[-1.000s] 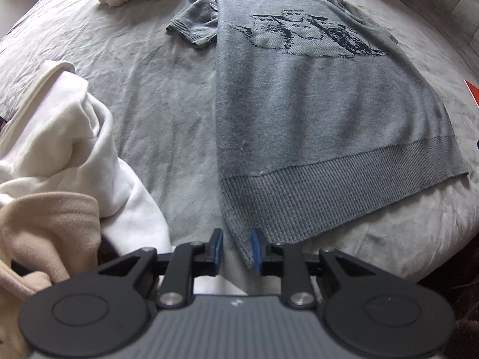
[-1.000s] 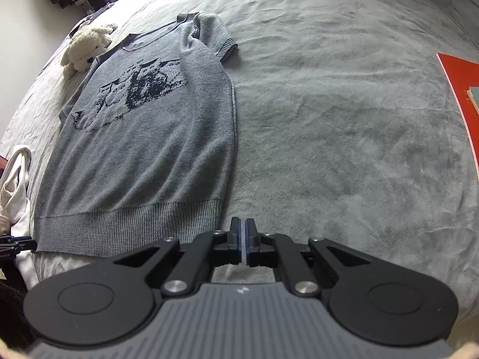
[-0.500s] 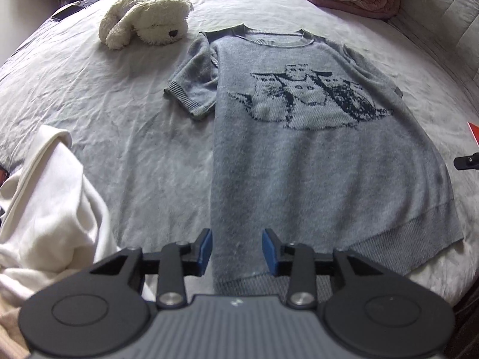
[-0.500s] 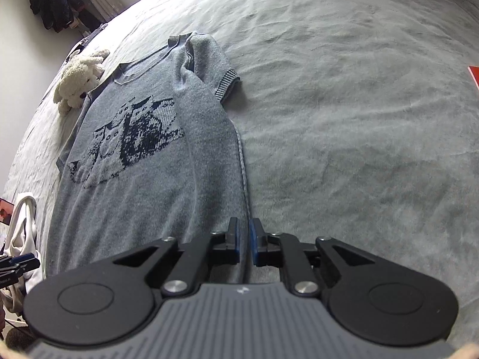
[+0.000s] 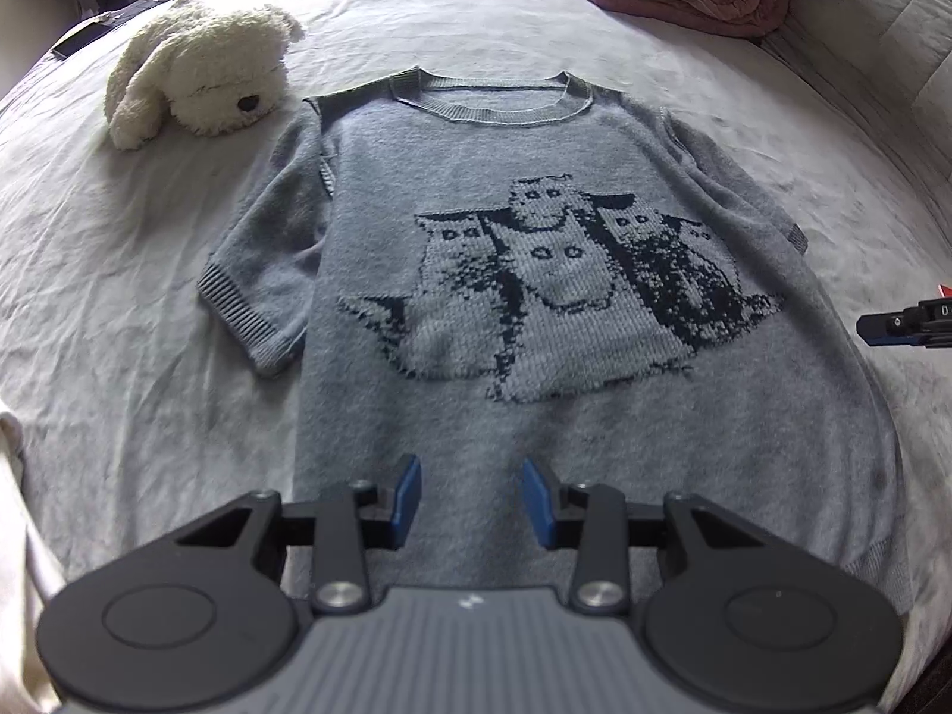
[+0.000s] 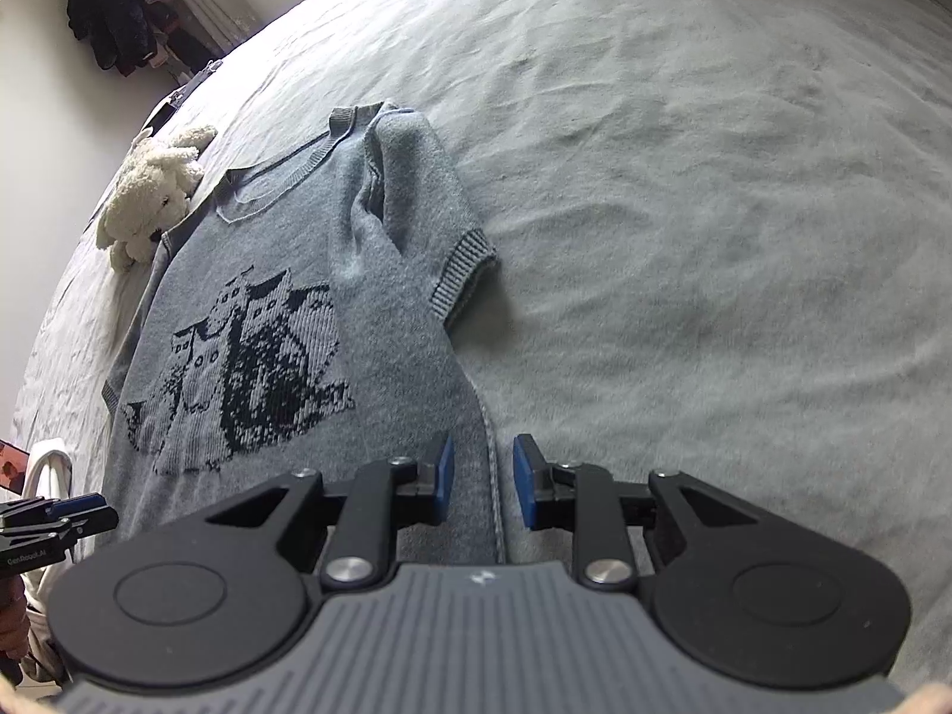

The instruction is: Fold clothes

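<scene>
So my grey cat sweater point(image 5: 535, 357) is lying flat on the bed point(image 5: 119, 297), filling the middle of the left wrist view. Left gripper point(image 5: 471, 503) hangs over its lower part with the jaws apart, nothing between them. Right gripper point(image 6: 483, 485) has just been opening, jaws straddling the sweater's side edge without pinching it. White plush dog point(image 5: 196, 83) sits upper left.

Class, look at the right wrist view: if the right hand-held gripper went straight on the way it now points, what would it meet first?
Most likely the side edge of the grey sweater: the open right hand-held gripper straddles that seam, nothing between its fingers. Just beside it lies the bare bedspread; depth is unclear.
</scene>
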